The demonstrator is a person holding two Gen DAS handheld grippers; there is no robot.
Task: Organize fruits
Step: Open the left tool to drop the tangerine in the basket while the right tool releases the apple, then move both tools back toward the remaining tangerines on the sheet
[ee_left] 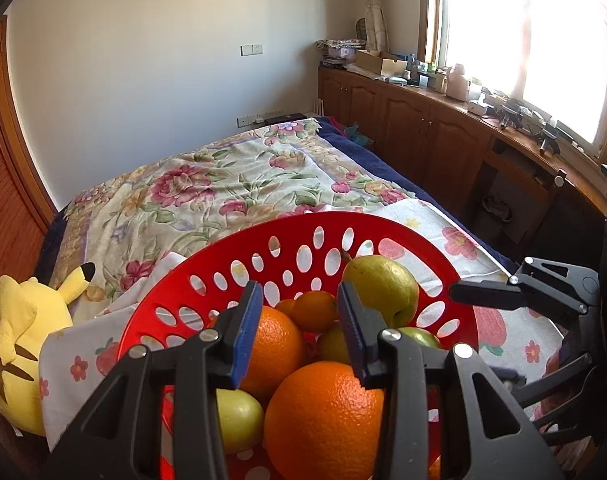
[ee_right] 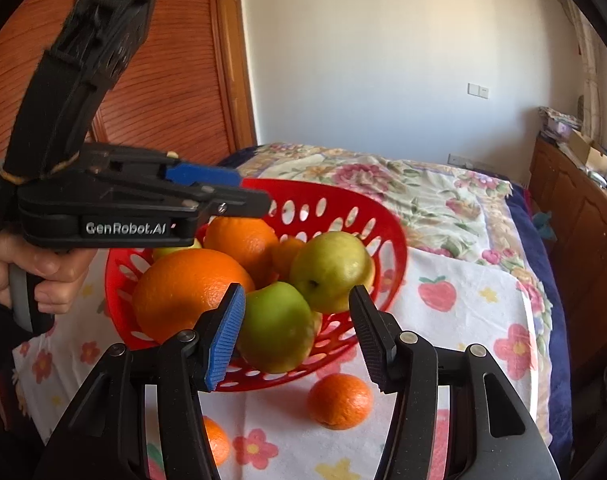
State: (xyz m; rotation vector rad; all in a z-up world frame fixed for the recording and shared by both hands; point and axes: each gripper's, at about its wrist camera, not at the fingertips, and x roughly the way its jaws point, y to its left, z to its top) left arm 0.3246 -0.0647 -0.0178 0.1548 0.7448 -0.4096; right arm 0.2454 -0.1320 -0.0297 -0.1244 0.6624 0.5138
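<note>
A red perforated basket (ee_left: 343,220) (ee_right: 343,196) stands on a strawberry-print cloth (ee_right: 463,300). It holds two large oranges (ee_left: 323,420) (ee_left: 275,352), small tangerines (ee_left: 315,312), a yellow-green pear (ee_left: 383,284) (ee_right: 331,268) and green apples (ee_left: 239,420) (ee_right: 275,328). My left gripper (ee_left: 299,290) (ee_right: 251,196) hovers over the basket, drawn in to its narrowest with nothing between the pads. My right gripper (ee_right: 297,300) is open at the basket's near rim. The green apple lies between its jaws, clear of the right pad. Two loose oranges (ee_right: 339,400) (ee_right: 215,440) lie on the cloth in front of the basket.
The cloth covers the near end of a bed with a floral cover (ee_left: 223,192). A yellow plush toy (ee_left: 27,340) sits left of the basket. Wooden cabinets (ee_left: 423,128) with clutter run under the window on the right. A hand (ee_right: 43,272) holds the left gripper's handle.
</note>
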